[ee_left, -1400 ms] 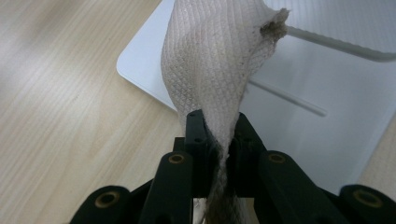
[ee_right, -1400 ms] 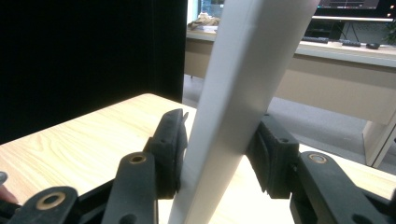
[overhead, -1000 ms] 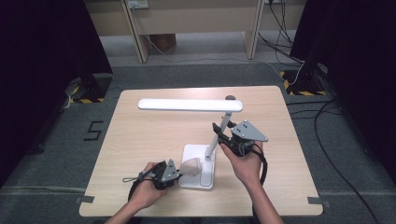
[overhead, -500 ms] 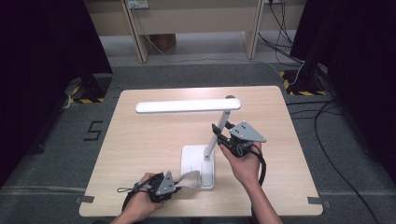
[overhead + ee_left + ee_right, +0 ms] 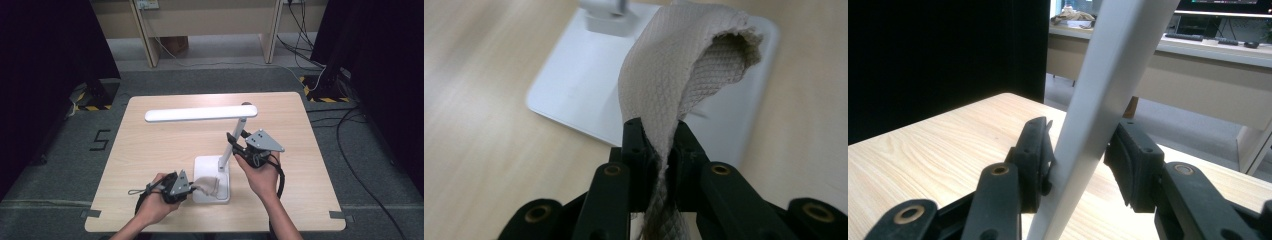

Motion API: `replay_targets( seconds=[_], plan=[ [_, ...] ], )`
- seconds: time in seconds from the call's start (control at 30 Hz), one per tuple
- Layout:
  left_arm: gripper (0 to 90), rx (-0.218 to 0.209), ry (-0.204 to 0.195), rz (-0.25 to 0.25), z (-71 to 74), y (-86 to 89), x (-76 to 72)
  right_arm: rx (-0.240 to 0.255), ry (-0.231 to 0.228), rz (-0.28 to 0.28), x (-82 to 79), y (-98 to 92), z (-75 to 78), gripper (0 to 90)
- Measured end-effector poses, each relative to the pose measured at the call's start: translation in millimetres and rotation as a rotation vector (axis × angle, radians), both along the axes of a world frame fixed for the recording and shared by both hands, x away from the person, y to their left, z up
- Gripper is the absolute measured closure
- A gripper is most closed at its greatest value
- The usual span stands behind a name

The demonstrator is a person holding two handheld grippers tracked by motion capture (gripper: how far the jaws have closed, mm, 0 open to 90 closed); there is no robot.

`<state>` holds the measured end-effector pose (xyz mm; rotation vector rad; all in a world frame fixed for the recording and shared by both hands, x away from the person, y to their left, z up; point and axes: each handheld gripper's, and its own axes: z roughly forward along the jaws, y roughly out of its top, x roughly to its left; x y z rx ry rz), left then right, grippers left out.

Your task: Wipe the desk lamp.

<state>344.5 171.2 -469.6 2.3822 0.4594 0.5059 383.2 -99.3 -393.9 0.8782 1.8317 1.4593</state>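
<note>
White desk lamp [image 5: 220, 150] stands on the counter [image 5: 150, 150], its flat square base [image 5: 202, 167] close to the near edge and roughly midway between the left and right edges. From the base a slim white stem [image 5: 235, 142] leans up and away toward the far right, carrying a long horizontal light bar [image 5: 200, 113] that reaches out toward the left edge, above the middle of the counter. Left hand-held gripper [image 5: 187, 188] sits low at the near edge, just left of the lamp base; its jaws are clamped tight on a beige waffle-textured cloth [image 5: 679, 75]. In the left gripper view the cloth is pinched into a narrow fold between the two black jaws, then arches up and forward over the white base, its free end curling open; whether the draped end touches the base I cannot tell. In the high view the cloth [image 5: 207, 184] lies over the near left part of the base. Right hand-held gripper [image 5: 234, 142] is held right of the base, at mid-height of the stem, jaws either side of it. Right gripper view: the stem [image 5: 1098, 100] passes diagonally between the jaws, the left jaw touching it, a visible gap at the right jaw, so jaws apart, not clamped. These jaws have just been closing with the stem between them.
</note>
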Motion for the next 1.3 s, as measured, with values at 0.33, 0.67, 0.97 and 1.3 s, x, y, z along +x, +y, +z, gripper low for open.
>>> replay_targets(
  seconds=[0.33, 0.67, 0.97, 1.3],
  plan=[
    [79.4, 0.017, -0.038, 0.1, -13.0, -23.2, 74.3, 0.0, 0.0, 0.004, 0.5, -0.2, 0.6, 59.9],
    [79.5, 0.026, -0.028, 0.08, -18.3, -40.2, 81.2, 0.003, 0.004, 0.006, 0.4, -0.3, 1.0, 59.9],
    [79.4, 0.035, -0.022, 0.057, -18.3, -38.3, 68.6, -0.003, 0.007, 0.004, 0.8, 0.1, 0.0, 60.0],
    [79.5, 0.036, -0.007, 0.04, -17.4, -35.2, 53.9, -0.01, 0.012, 0.005, 0.9, 0.5, 0.2, 59.9]
  ],
)
